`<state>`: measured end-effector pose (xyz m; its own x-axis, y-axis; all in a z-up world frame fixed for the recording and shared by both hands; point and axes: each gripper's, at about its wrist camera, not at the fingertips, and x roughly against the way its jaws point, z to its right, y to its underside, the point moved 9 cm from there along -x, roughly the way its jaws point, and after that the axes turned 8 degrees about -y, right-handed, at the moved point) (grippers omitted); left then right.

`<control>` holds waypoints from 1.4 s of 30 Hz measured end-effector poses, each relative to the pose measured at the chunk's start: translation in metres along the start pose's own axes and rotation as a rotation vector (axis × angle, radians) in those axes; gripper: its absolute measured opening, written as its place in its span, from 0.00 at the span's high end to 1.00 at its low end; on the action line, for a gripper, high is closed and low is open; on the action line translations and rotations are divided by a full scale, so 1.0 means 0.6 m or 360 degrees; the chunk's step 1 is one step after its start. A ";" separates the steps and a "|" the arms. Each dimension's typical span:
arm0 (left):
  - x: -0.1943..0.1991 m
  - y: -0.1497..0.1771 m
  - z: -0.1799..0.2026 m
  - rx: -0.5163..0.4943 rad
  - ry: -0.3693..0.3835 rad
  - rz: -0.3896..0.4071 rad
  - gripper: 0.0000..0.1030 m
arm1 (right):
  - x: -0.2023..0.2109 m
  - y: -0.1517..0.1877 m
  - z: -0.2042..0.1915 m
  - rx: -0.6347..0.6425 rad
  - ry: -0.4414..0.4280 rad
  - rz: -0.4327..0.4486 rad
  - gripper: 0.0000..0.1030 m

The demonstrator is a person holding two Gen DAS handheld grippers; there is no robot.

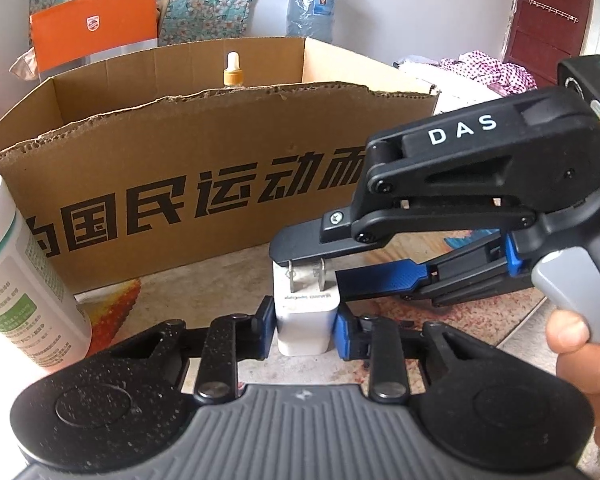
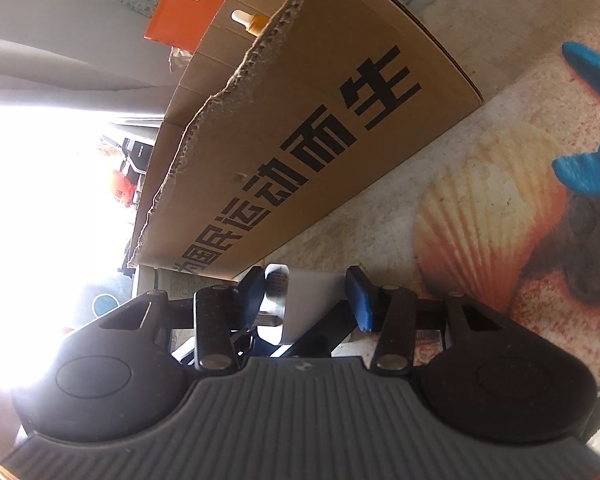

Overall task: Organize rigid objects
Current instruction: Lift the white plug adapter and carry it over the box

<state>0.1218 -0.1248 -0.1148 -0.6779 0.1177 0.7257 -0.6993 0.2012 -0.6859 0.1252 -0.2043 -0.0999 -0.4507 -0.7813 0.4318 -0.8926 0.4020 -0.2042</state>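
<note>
**Charger pinched between two grippers in front of the printed carton**

Writing comes first. We read bold black Chinese characters across the front wall of the cardboard box [image 1: 204, 168], among them 国民运动而, and in the right wrist view the row ends in 生. White letters "DAS" sit on the black body of the right gripper [image 1: 324, 258], which enters from the right of the left wrist frame. An orange box [image 1: 96, 26] at upper left carries a small white shield logo. The white bottle [image 1: 16, 276] at the left edge has a green-banded label with fine print we cannot read. A line of grey print on the white charger [image 1: 306, 312] is too small to make out.

We see the charger at lower centre of the left wrist frame, just in front of the box, standing with its long axis upright and its two metal prongs pointing up. The left gripper [image 1: 305, 326] has its blue pads pressed against the charger's two sides. The right gripper's fingers bracket the top of the charger, the upper black finger resting on the prong tips and the lower blue one beside the body; in its own view [image 2: 306, 298] the pads sit either side of the charger [image 2: 312, 304], and we cannot tell whether they clamp it.

A dropper bottle [image 1: 233, 70] with a yellow collar shows above the box's torn front edge. A shell-patterned mat [image 2: 480, 216] lies underneath.
</note>
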 end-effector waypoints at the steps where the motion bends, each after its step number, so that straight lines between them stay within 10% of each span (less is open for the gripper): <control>1: 0.000 0.000 0.000 0.0004 -0.0001 -0.0003 0.71 | 0.001 0.001 0.000 0.0002 0.0000 0.0000 0.58; 25: 0.102 -0.045 -0.014 0.0018 -0.0085 0.0211 0.71 | 0.041 -0.004 -0.099 0.0169 -0.0142 0.0081 0.58; 34: 0.132 -0.169 -0.030 0.0054 -0.0061 0.0355 0.71 | 0.073 -0.092 -0.208 0.0479 -0.0158 0.0178 0.58; 42: 0.032 -0.258 -0.031 0.0136 0.0007 0.0189 0.72 | 0.044 -0.221 -0.209 0.0530 0.0004 0.0116 0.58</control>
<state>0.2216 -0.1356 0.0063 -0.7563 0.1401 0.6391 -0.6310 0.1018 -0.7691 0.2337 -0.2185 0.0486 -0.5140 -0.7550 0.4073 -0.8136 0.2786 -0.5103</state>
